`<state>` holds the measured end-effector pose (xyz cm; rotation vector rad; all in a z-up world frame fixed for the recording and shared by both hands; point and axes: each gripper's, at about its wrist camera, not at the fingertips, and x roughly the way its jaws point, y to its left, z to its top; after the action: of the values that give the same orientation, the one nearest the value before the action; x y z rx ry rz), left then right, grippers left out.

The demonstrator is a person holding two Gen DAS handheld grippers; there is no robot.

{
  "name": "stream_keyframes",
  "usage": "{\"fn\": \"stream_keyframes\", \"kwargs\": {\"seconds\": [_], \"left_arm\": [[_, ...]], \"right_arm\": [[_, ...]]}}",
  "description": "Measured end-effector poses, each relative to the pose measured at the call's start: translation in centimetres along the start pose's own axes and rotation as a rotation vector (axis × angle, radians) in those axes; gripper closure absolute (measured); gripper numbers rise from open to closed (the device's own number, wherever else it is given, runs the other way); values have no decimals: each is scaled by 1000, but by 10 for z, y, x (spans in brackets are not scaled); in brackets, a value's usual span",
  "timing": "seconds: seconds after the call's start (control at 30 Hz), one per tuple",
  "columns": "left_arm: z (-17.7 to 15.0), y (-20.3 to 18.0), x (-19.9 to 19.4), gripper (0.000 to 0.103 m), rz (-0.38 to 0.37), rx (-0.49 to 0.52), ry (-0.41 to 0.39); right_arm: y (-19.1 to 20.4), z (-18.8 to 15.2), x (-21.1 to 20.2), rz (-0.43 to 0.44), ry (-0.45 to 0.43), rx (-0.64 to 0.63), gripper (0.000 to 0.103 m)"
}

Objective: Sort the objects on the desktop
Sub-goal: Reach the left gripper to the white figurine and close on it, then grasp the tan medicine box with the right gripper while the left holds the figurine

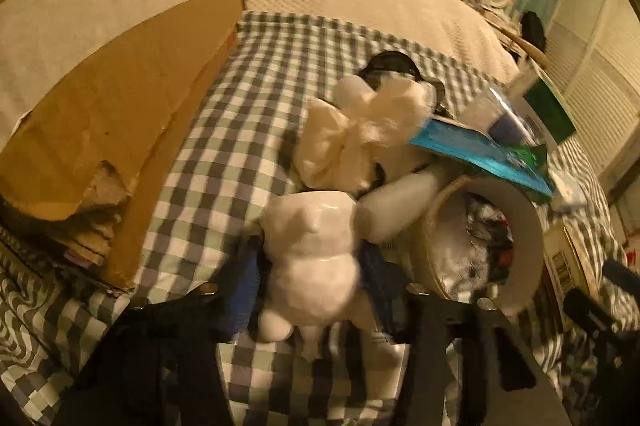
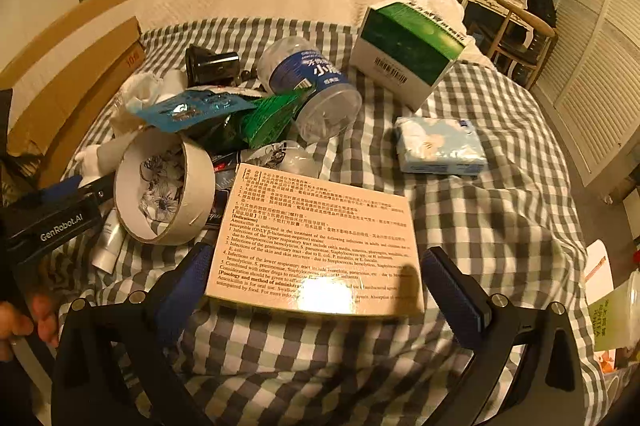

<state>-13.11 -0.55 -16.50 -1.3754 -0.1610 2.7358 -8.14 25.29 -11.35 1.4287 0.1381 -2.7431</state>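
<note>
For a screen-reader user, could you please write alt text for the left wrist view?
The left gripper is shut on a white glossy figurine above a checked cloth. Behind it lie crumpled tissue, a tape roll and a blue packet; a cardboard box stands at the left.

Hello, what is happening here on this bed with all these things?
A person holding a gripper in each hand is sorting a pile of clutter on a checked cloth. The left gripper has closed on a white figurine. The right gripper is open, its fingers on either side of a flat printed medicine box, not yet gripping it.
</note>
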Motion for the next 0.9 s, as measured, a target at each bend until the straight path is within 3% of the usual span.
{"fn": "stream_keyframes", "kwargs": {"seconds": [0.3,0.53,0.63,0.77,0.9], "left_arm": [[-4,4,-16,54,-65,-55,15],[-8,-4,-39,54,-65,-17,-24],[-9,-8,-43,54,-58,0,-33],[-10,-7,-36,54,-50,1,-19],[-14,-4,-25,54,-30,-7,9]], "right_arm": [[-16,-4,-18,45,-58,74,0],[-19,-3,-32,100,-119,82,1],[-24,-3,-22,103,-80,83,0],[-33,-6,-1,194,8,127,0],[-17,-4,7,216,27,64,1]]}}
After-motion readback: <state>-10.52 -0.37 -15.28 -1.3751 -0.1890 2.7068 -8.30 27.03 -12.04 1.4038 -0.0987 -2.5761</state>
